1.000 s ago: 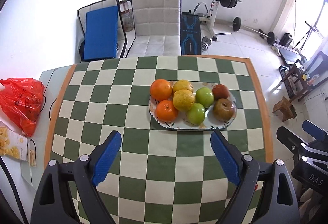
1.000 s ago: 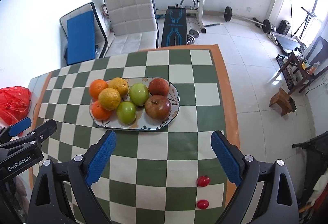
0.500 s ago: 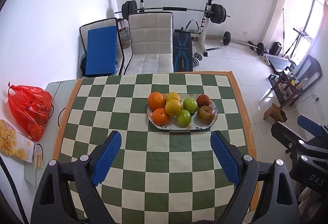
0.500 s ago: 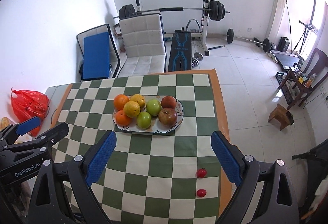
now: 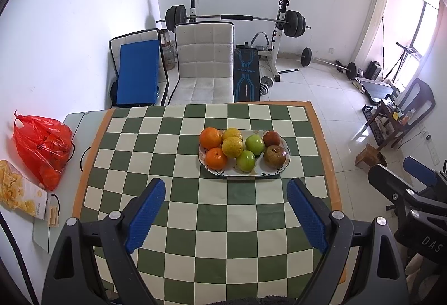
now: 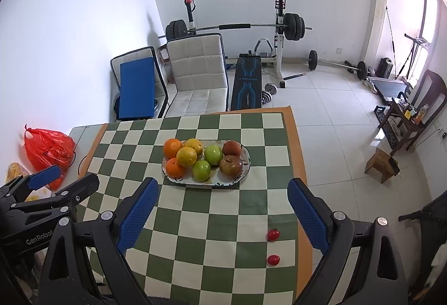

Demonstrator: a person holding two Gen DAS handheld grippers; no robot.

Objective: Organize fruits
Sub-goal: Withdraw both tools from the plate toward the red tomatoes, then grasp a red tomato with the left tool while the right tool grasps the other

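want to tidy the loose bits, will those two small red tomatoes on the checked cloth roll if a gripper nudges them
Probably yes: the two small red tomatoes look round and smooth, lying loose on the flat checked tablecloth. They lie close to its orange edge, so a nudge might send them off. Likely soft, so grip lightly.

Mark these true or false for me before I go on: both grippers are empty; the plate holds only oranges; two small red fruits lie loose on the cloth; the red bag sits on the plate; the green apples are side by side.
1. Both the left gripper and the right gripper are empty. True: jaws wide, nothing between them.
2. The plate holds only oranges. False: it also holds green apples, yellow citrus and reddish-brown fruit.
3. Two small red fruits lie loose on the checkered cloth. True.
4. The red bag sits on the plate. False: it lies off the cloth, at the left.
5. The green apples are side by side. True.
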